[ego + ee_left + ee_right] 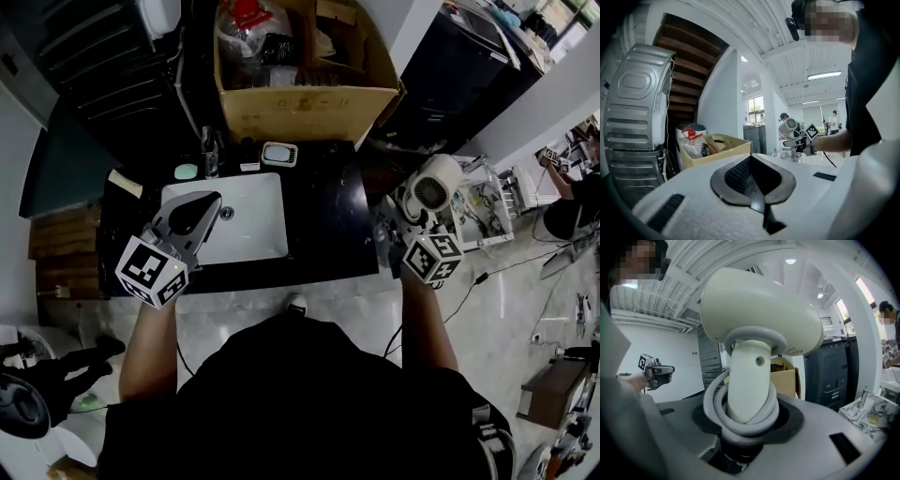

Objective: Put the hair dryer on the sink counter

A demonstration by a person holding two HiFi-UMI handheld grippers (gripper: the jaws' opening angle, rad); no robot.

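Note:
A cream hair dryer (pixel 433 187) stands upright in my right gripper (pixel 412 223), just past the right end of the black sink counter (pixel 328 220). In the right gripper view the jaws are shut on the hair dryer (pixel 759 319) handle, where its grey cord (pixel 740 420) is wound in loops; my right gripper (pixel 745 432) is partly hidden by them. My left gripper (pixel 200 216) hovers over the white sink basin (pixel 253 220). In the left gripper view my left gripper (pixel 752 180) has its black pads together with nothing between them.
A cardboard box (pixel 300 103) full of items stands behind the counter. A soap dish (pixel 279 153), a small bottle (pixel 211 152) and the tap line the counter's back edge. A wire rack (pixel 487 202) stands to the right, and a washing machine (pixel 637 108) is at the left.

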